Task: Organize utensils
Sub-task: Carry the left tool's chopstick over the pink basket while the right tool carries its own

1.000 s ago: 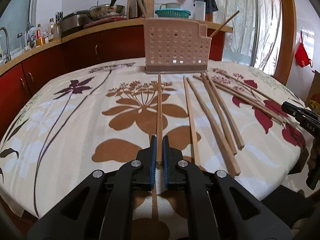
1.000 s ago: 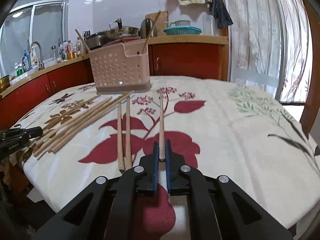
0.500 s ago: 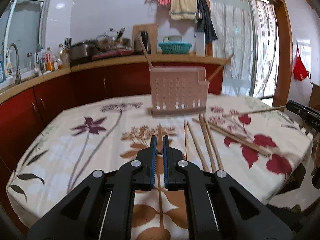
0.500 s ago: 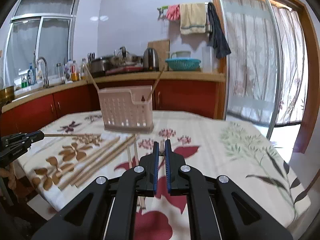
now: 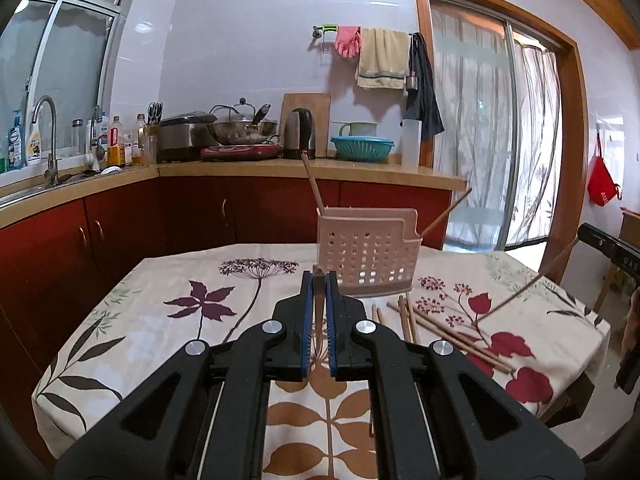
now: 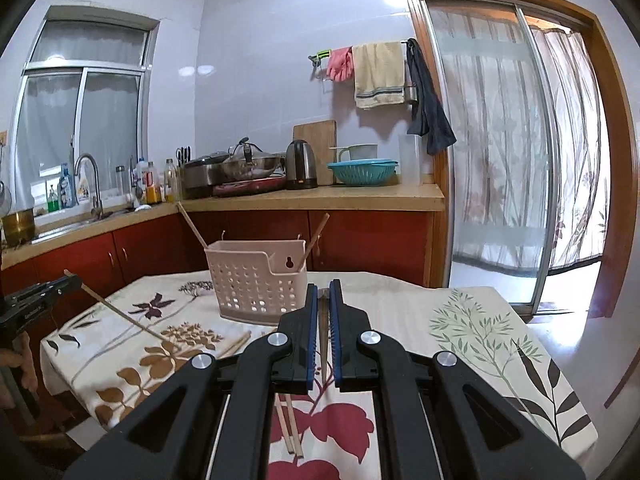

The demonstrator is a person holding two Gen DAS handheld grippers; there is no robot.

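A pink perforated utensil basket stands on the flowered tablecloth with two chopsticks leaning out of it; it also shows in the right wrist view. My left gripper is shut on a wooden chopstick and holds it above the table. My right gripper is shut on another chopstick, also lifted. Several loose chopsticks lie on the cloth to the right. The right gripper and its chopstick show at the left view's right edge.
A kitchen counter with pots, kettle, bottles and a teal colander runs behind the table. Red cabinets stand below it. A sliding glass door is on the right. The table edge is close at the right.
Both grippers have lifted their chopsticks off the cloth and risen well above the table. The view now looks across at the basket and counter.
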